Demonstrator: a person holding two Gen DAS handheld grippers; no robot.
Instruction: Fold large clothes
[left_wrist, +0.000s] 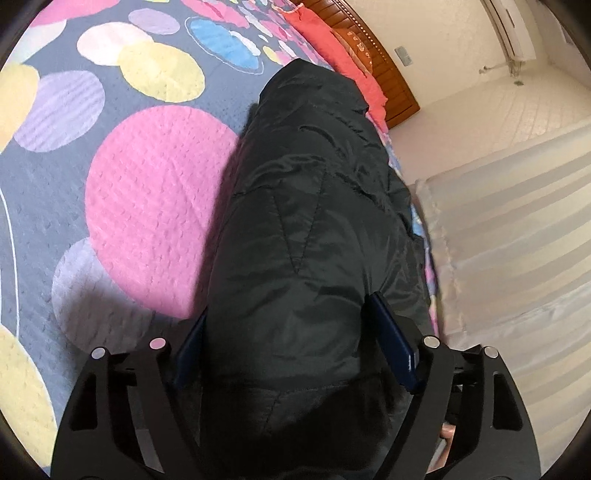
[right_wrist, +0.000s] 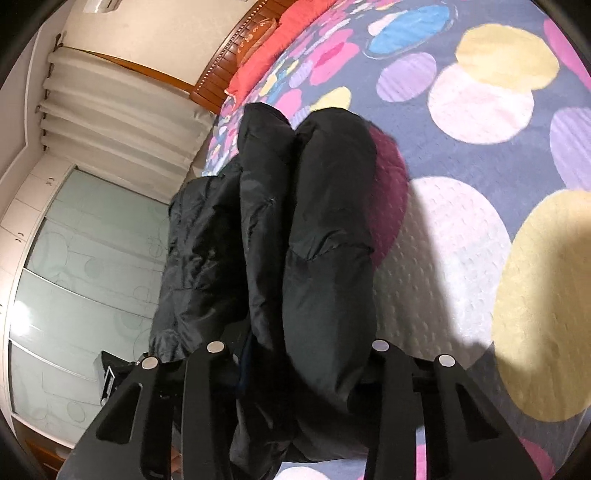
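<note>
A black puffer jacket (left_wrist: 306, 206) hangs bunched over the bed with the coloured-dot bedspread (left_wrist: 147, 206). My left gripper (left_wrist: 288, 325) is shut on a thick fold of the jacket; its blue fingers (left_wrist: 393, 332) press it from both sides. In the right wrist view the same jacket (right_wrist: 317, 229) hangs in several padded folds above the bedspread (right_wrist: 461, 240). My right gripper (right_wrist: 299, 354) is shut on the jacket, and the fabric hides its fingertips.
Red pillows (left_wrist: 332, 48) and a wooden headboard (left_wrist: 388, 66) lie at the bed's far end. White curtains (left_wrist: 517, 229) hang beside the bed. A wardrobe with frosted glass doors (right_wrist: 81, 280) stands past the bed edge.
</note>
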